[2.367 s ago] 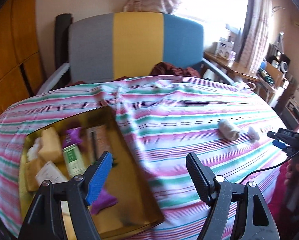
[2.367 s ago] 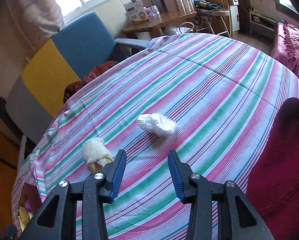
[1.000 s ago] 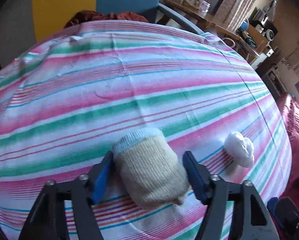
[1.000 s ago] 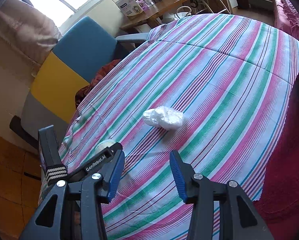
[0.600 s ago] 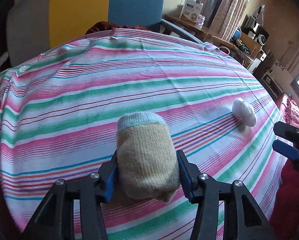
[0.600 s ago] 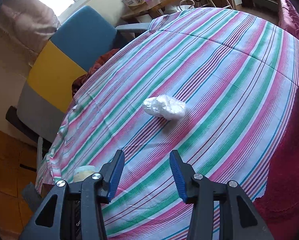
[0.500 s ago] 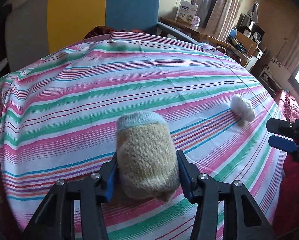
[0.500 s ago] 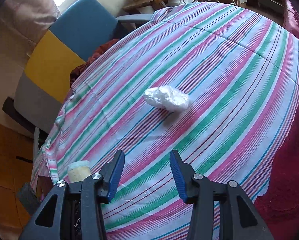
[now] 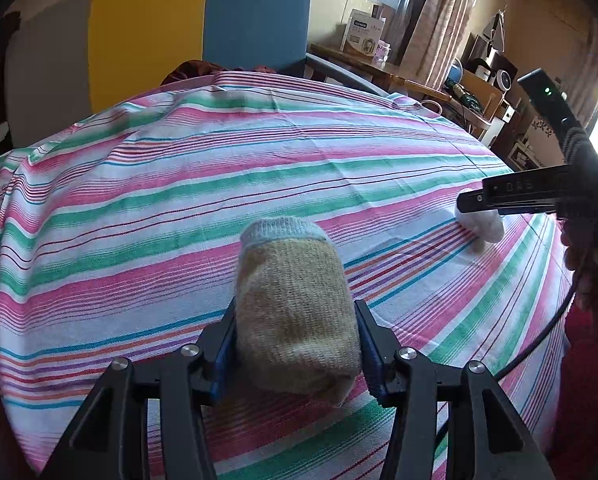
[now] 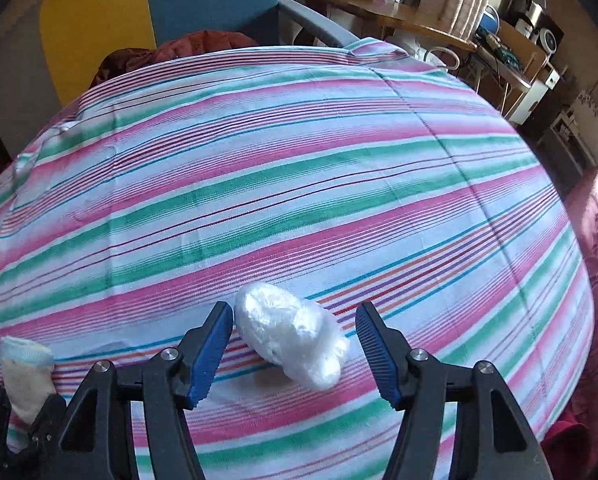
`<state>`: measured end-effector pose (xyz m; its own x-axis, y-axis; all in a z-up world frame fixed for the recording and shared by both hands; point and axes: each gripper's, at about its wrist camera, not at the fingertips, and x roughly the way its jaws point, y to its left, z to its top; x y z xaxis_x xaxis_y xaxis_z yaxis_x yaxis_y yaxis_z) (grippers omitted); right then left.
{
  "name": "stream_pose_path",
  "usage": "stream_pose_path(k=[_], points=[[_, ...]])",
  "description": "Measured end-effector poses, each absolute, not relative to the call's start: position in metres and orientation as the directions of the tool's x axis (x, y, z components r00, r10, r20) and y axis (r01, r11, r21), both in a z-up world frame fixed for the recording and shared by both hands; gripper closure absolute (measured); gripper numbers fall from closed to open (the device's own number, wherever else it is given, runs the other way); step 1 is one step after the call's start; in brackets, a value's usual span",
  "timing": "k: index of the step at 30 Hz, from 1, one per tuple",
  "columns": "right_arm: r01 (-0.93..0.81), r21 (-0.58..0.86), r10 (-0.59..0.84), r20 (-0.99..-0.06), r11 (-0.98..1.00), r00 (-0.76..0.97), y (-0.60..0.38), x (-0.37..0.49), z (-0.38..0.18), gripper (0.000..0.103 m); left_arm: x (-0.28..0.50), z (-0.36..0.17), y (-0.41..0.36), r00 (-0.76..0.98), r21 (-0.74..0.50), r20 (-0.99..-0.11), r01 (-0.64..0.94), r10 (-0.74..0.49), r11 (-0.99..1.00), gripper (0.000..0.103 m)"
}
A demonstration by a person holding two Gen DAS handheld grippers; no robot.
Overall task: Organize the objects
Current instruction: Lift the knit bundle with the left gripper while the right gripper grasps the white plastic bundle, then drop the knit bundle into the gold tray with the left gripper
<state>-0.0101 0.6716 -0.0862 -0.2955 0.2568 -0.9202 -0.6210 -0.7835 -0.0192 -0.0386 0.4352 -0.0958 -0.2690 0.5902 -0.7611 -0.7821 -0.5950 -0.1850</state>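
A rolled beige sock with a pale blue cuff sits between the blue pads of my left gripper, just above the striped tablecloth. The pads press its sides, though the jaws are opening slightly. The sock also shows at the lower left of the right wrist view. A white crinkled plastic bundle lies on the cloth between the pads of my right gripper. Those jaws are opening and there is a gap on each side of the bundle. In the left wrist view one right finger hangs over the bundle.
A grey, yellow and blue chair stands behind the table with dark red cloth on its seat. A wooden side desk with a white box is at the back right. A hand and a black cable are at the right edge.
The left gripper closed on the sock and drew back with it. The right gripper rolled, swung down over the white bundle and now straddles it with wider jaws.
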Motion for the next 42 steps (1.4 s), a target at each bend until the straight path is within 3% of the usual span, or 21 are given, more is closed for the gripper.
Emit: stream_pose_path(k=[1, 4, 17, 29, 42], points=[[-0.631, -0.018, 0.241, -0.933, -0.775, -0.269, 0.675, -0.010, -0.095, 0.062, -0.038, -0.096, 0.436, -0.272, -0.180, -0.762, -0.783, 0.588, -0.596, 0.049], [-0.606, -0.037, 0.258, -0.924, -0.794, -0.283, 0.672, -0.010, -0.094, 0.067, -0.035, -0.097, 0.438, -0.287, -0.157, -0.763, -0.787, 0.579, -0.597, 0.048], [-0.473, 0.087, 0.100, -0.929, -0.877, -0.357, 0.655, -0.021, -0.102, 0.066, -0.034, -0.097, 0.436, -0.291, -0.150, -0.762, -0.790, 0.579, -0.594, 0.051], [-0.431, 0.047, 0.131, -0.918, -0.901, -0.374, 0.648, -0.018, -0.105, 0.066, -0.030, -0.086, 0.430, -0.318, -0.129, -0.790, -0.749, 0.524, -0.650, 0.054], [-0.377, -0.042, 0.203, -0.895, -0.925, -0.398, 0.631, -0.013, -0.105, 0.066, -0.021, -0.020, 0.364, -0.442, -0.114, -0.724, -0.681, 0.530, -0.723, 0.054]])
